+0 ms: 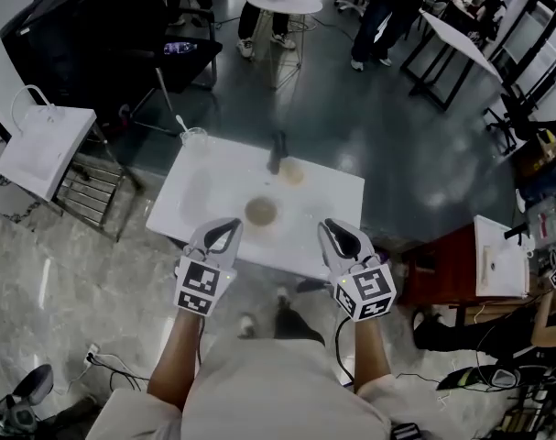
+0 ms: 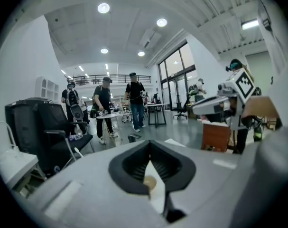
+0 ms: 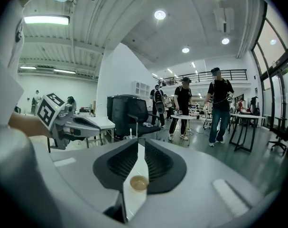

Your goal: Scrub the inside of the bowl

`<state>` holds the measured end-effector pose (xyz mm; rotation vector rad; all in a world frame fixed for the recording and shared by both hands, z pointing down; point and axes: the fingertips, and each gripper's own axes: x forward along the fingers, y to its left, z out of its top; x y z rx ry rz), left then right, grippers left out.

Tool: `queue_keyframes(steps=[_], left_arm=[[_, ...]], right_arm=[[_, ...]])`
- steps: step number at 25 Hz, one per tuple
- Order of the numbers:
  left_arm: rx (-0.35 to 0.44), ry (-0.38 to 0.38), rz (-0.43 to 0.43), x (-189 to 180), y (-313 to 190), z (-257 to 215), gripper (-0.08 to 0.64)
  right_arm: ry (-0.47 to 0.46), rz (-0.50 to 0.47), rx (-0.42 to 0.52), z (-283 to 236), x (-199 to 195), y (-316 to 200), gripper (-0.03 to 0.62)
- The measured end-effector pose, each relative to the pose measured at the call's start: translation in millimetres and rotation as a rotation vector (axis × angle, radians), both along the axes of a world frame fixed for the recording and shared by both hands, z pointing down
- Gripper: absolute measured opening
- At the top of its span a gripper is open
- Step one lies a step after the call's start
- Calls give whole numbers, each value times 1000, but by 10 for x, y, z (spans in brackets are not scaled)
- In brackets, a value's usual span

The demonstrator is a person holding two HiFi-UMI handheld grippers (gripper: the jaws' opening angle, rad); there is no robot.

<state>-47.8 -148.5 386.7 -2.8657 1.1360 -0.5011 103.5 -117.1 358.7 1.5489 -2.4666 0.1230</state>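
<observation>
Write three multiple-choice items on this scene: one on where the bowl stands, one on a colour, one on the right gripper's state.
1. Where does the small round tan bowl stand?
A. on the white square table
B. on the grey floor
C. on the black chair

2. What colour is the paper bag with handles left of the table?
A. red
B. white
C. green

3. How do the fingers of the right gripper stand?
A. clamped on the bowl
B. clamped on a cup
C. slightly apart, holding nothing

Key: 1 A, the head view shows the bowl on the tabletop. 2 B, the bag is plainly white. 3 C, the right gripper view shows the table and the distant bowl through the gap between the fingers.
</observation>
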Motion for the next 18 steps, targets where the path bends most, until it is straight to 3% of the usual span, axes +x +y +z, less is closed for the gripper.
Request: queue_keyframes(steps=[8, 17, 18], left_arm=[[-74, -69, -10, 328, -557, 400, 3], [-167, -128, 16, 883, -1357, 785, 6], [-186, -140, 24, 923, -1426, 867, 36]], right_arm=[[76, -26, -67, 384, 317, -645, 26], [60, -119, -197, 805, 627, -1619, 82], [61, -128, -217, 885, 639, -1718, 101]])
